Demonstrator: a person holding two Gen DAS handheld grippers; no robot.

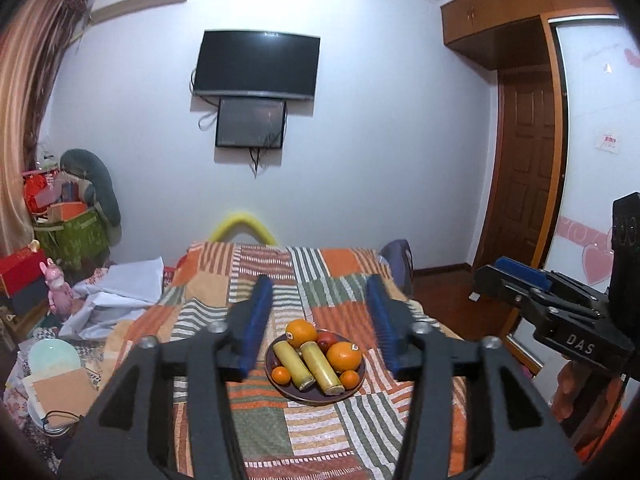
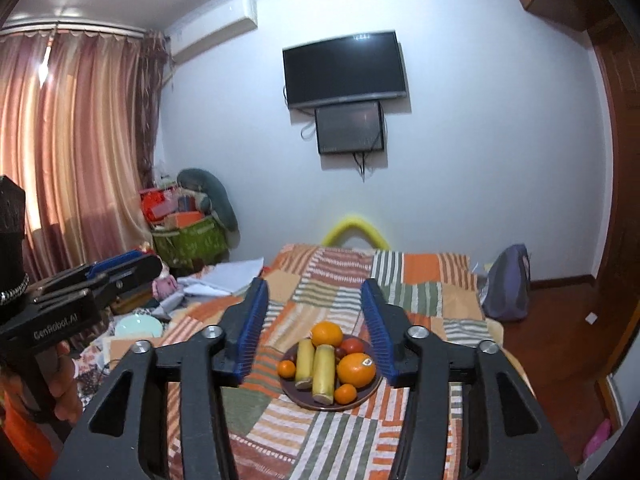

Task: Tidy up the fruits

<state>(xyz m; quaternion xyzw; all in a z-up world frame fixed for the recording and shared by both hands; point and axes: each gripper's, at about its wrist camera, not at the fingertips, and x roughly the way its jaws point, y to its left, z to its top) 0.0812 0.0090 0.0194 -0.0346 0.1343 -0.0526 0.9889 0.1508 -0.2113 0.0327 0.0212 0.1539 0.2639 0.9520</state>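
In the left wrist view, the left gripper [image 1: 318, 294] is hovering above the striped patchwork bedspread [image 1: 256, 420], its blue-padded jaws standing apart with nothing between them. Framed between those jaws, a dark plate [image 1: 316, 397] is sitting on the bedspread. On the plate, two yellow-green cane pieces [image 1: 310, 365] are lying side by side at the middle; a large orange [image 1: 301, 332] is resting at the plate's far edge, a second large orange [image 1: 344, 356] at its right, two small tangerines [image 1: 281, 375] at the near left and near right, and a red fruit [image 1: 327, 339] behind the canes. To the right of the plate, well apart, the right gripper [image 1: 516, 276] is showing from the side.

In the right wrist view, the right gripper [image 2: 316, 292] is likewise holding its jaws apart and empty above the bedspread [image 2: 352, 440], with the plate [image 2: 362, 398] lying between and beyond them. The left gripper [image 2: 120, 266] is appearing far left of the plate, held by a hand [image 2: 60, 380]; whether its jaws are apart cannot be told from this side view.
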